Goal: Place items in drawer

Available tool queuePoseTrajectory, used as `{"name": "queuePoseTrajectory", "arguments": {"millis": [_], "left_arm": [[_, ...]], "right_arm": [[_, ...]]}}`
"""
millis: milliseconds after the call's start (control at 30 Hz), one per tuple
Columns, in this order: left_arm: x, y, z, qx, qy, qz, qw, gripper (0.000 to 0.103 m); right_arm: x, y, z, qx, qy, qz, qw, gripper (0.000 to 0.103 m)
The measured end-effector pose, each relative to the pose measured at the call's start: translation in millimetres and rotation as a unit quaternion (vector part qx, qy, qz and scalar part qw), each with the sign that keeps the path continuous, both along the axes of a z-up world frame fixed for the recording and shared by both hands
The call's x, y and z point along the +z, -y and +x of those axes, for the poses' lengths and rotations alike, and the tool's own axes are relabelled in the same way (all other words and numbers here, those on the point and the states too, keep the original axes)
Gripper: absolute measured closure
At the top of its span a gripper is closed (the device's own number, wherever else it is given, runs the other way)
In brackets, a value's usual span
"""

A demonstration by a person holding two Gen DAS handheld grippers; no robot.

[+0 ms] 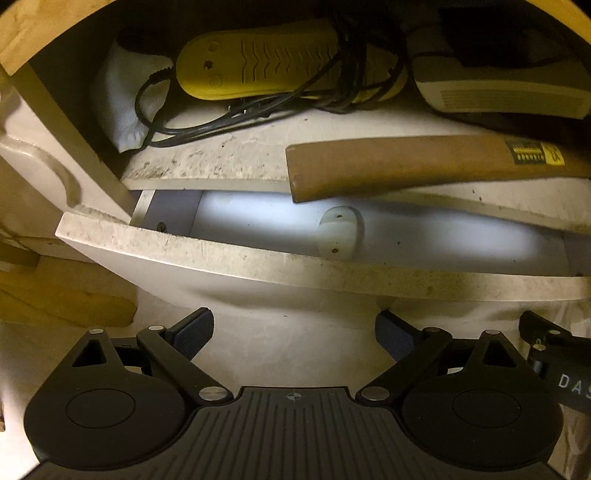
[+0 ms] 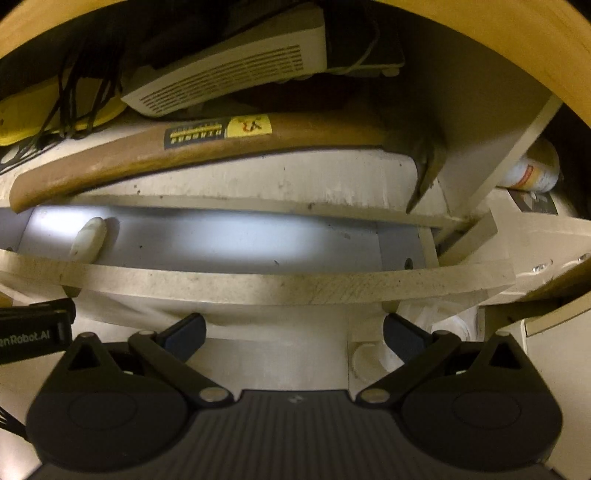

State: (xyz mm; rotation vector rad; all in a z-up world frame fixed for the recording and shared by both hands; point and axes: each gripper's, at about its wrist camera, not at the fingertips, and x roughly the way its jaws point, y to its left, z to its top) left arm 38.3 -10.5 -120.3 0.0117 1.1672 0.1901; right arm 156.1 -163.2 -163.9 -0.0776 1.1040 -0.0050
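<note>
A white drawer [image 1: 295,267] is pulled out a little below a dusty shelf. Its lit inside [image 2: 229,240] holds only a white oval plastic piece [image 1: 338,230], [image 2: 86,238]. On the shelf above lies an axe with a wooden handle [image 1: 406,166], [image 2: 184,151]; its dark head [image 2: 424,173] points down at the right. My left gripper [image 1: 295,336] stands open in front of the drawer front with nothing between its fingers. My right gripper [image 2: 293,334] is open and empty too, next to the left one. A round white knob [image 2: 365,354] shows by the right gripper's right finger.
Further back on the shelf lie a yellow shoe dryer [image 1: 266,62] wrapped in black cords [image 1: 207,122], a white cloth [image 1: 125,99] and a white vented box [image 2: 229,77]. A can [image 2: 535,170] lies in the compartment to the right. A wooden frame [image 1: 40,33] arches over the opening.
</note>
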Motion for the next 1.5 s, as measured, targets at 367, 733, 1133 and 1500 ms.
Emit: {"name": "queuePoseTrajectory", "arguments": {"millis": [367, 733, 1133, 1500], "left_arm": [[0, 3, -7, -0.007, 0.021, 0.009, 0.9997, 0.006], [1, 7, -7, -0.026, 0.014, 0.027, 0.9992, 0.003], [2, 14, -13, -0.031, 0.01, 0.038, 0.9988, 0.0], [0, 9, -4, -0.022, 0.002, 0.013, 0.9997, 0.001]], "right_arm": [[0, 1, 21, 0.0, 0.033, -0.002, 0.999, 0.0], [2, 1, 35, 0.002, 0.053, -0.006, 0.999, 0.0], [8, 4, 38, 0.002, 0.054, -0.007, 0.999, 0.0], [22, 13, 38, 0.0, 0.041, -0.002, 0.999, 0.0]]}}
